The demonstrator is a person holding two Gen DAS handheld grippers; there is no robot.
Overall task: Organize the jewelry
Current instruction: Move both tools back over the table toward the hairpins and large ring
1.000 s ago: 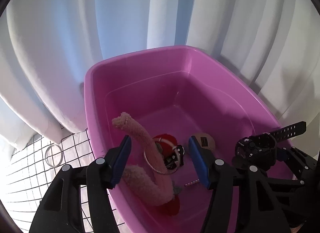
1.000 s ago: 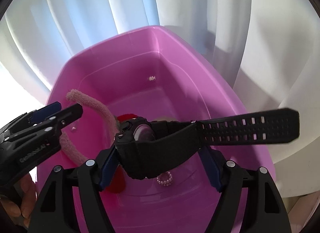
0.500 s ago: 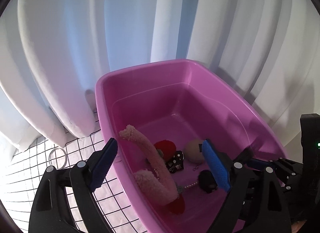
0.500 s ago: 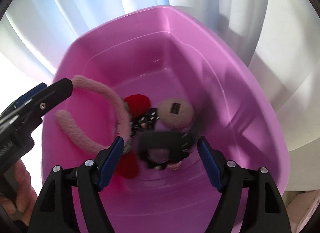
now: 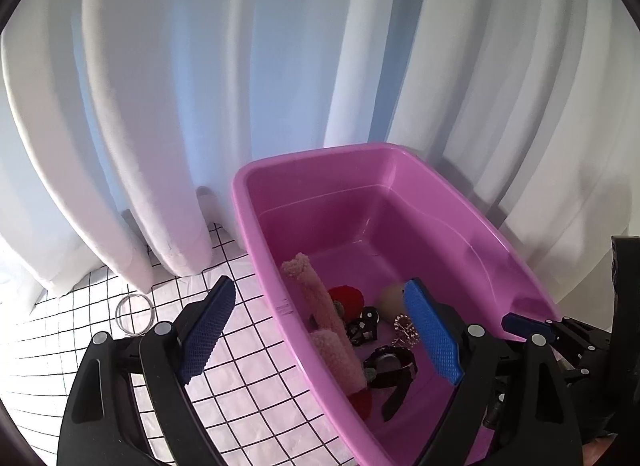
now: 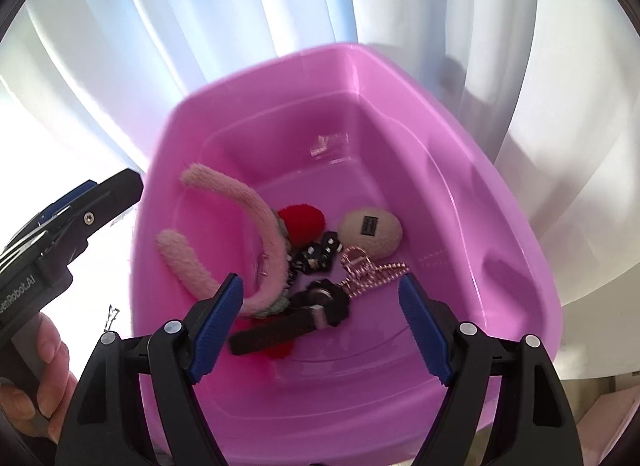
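- Left gripper (image 5: 320,332): blue-padded jaws spread wide, nothing btwn them; held above the near-left rim of the pink rectangular plastic tub (image 5: 256,250), one finger over the tablecloth, the other over the tub.
- Right gripper (image 6: 320,320): jaws also spread wide, nothing held; hovers over the near part of the tub (image 6: 500,225), pointing down into it.
- Black rubber-strapped wristwatch (image 6: 304,314) lies on the tub floor, near side, strap end pointing near-left; clear of both grippers. In left wrist view the watch (image 5: 390,364) sits just right of the headband.
- Fuzzy pale-pink curved headband (image 6: 256,234) in left part of tub, one end up against the left wall; touches the watch at its near bend.
- Red fluffy pom-pom (image 6: 302,219) just right of the headband; beige round plush piece w/ a small black tag (image 6: 370,231) further right.
- Small black-and-white dotted item (image 6: 316,256) btwn pom-pom & watch; too small to ID.
- Pink-silver beaded chain (image 6: 368,268) just right of watch, near the plush piece.
- Thin clear ring-shaped bangle (image 5: 134,312) outside tub, on the white black-grid tablecloth (image 5: 248,378), left of the tub, well apart from it.
- White pleated curtain (image 5: 200,85) behind everything, far side.
- Person's hand (image 6: 48,366) grips the left gripper's handle, seen at left edge of right wrist view.
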